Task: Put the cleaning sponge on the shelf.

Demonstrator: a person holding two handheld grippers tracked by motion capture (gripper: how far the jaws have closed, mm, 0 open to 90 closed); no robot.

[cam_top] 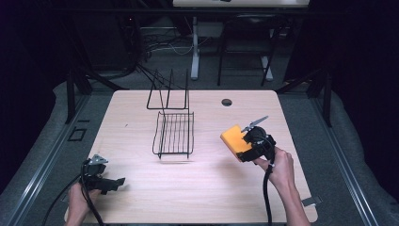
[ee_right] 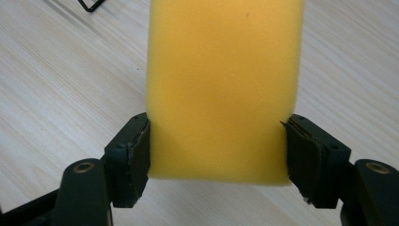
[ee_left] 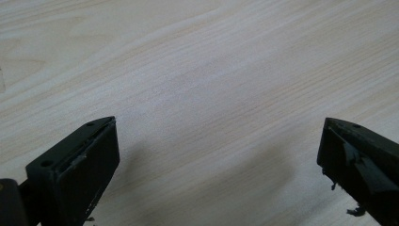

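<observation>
A yellow sponge point(cam_top: 234, 140) is held above the right side of the wooden table point(cam_top: 141, 197), with my right gripper point(cam_top: 243, 147) shut on its near end. In the right gripper view the sponge point(ee_right: 225, 84) reaches forward between the two black jaws of the right gripper point(ee_right: 217, 150), which press its sides. A black wire rack point(cam_top: 174, 134) lies in the middle of the table, left of the sponge. My left gripper point(cam_top: 117, 182) rests low at the table's front left corner. The left gripper point(ee_left: 216, 160) stands open over bare wood, nothing between its jaws.
A second black wire frame point(cam_top: 168, 96) stands upright behind the rack near the far edge. A round cable hole point(cam_top: 227, 102) sits at the back right of the table. Desk legs and cables stand on the floor beyond the table.
</observation>
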